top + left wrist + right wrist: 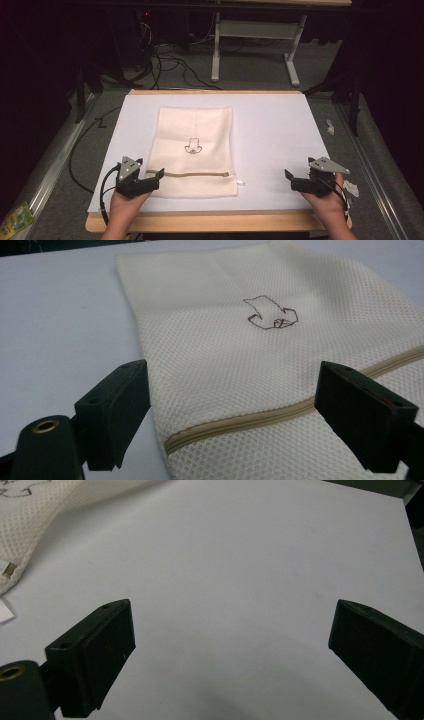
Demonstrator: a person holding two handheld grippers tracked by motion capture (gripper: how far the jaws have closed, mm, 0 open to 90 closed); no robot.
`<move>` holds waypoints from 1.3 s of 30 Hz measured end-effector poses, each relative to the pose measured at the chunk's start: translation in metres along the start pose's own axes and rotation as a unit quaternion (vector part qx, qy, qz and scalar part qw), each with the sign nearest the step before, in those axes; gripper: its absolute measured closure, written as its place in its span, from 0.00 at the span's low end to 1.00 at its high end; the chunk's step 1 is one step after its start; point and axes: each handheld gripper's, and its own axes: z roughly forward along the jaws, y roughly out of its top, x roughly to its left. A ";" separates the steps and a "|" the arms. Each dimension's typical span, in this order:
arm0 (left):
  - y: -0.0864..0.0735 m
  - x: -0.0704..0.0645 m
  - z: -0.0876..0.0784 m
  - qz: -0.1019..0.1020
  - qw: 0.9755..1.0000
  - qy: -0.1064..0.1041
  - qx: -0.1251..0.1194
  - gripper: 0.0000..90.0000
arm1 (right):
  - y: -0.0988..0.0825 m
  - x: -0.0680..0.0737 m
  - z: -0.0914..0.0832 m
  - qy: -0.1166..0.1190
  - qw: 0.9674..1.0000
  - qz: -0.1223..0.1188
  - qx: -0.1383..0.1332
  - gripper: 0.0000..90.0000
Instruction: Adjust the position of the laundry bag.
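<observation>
A cream mesh bag (195, 150) lies flat on the white table top (280, 130), a little left of the middle, its long sides running away from the person. A tan zipper (192, 174) crosses it near the near end, and a small dark outline mark (193, 146) sits about midway up. At the near right corner a little white tab (241, 183) pokes out onto the table.

Around the bag there is a good deal of bare white surface: a broad stretch to its right, a narrower strip to its left, and some room beyond its far edge before the table's wooden rim (215, 92). The near edge of the bag stops just short of the front rim.

The left gripper (150, 178) is at the bag's near left corner, by the zipper's left end. In the left gripper view its jaws stand wide apart, over the zipper (240, 421) and the mesh (235, 355), with nothing pinched; whether a jaw tip brushes the fabric is hard to judge from these angles.

The right gripper (295, 179) is well apart from the bag, near the table's right front corner. In the right gripper view its jaws are spread wide over bare white surface, holding nothing, with the bag's edge (30, 525) off at the upper left.

Beyond the table, cables (170, 62) trail over the grey floor.
</observation>
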 end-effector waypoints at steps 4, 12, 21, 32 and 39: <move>0.000 0.005 0.003 -0.008 1.000 0.007 -0.002 0.17 | -0.001 -0.001 0.000 0.000 1.000 0.010 0.000 0.06; 0.002 0.002 0.002 -0.032 0.999 -0.004 -0.009 0.19 | 0.016 0.014 0.015 0.024 0.999 0.032 -0.004 0.09; 0.003 0.000 -0.001 -0.011 1.000 -0.006 -0.016 0.19 | 0.066 0.065 0.098 0.065 0.998 0.013 0.020 0.34; 0.001 -0.003 -0.003 0.009 1.000 -0.001 -0.017 0.20 | 0.113 0.125 0.162 0.086 0.995 -0.011 0.040 0.45; 0.001 -0.002 -0.006 0.010 1.000 -0.003 -0.019 0.21 | 0.097 0.124 0.186 0.072 0.993 -0.034 0.092 0.84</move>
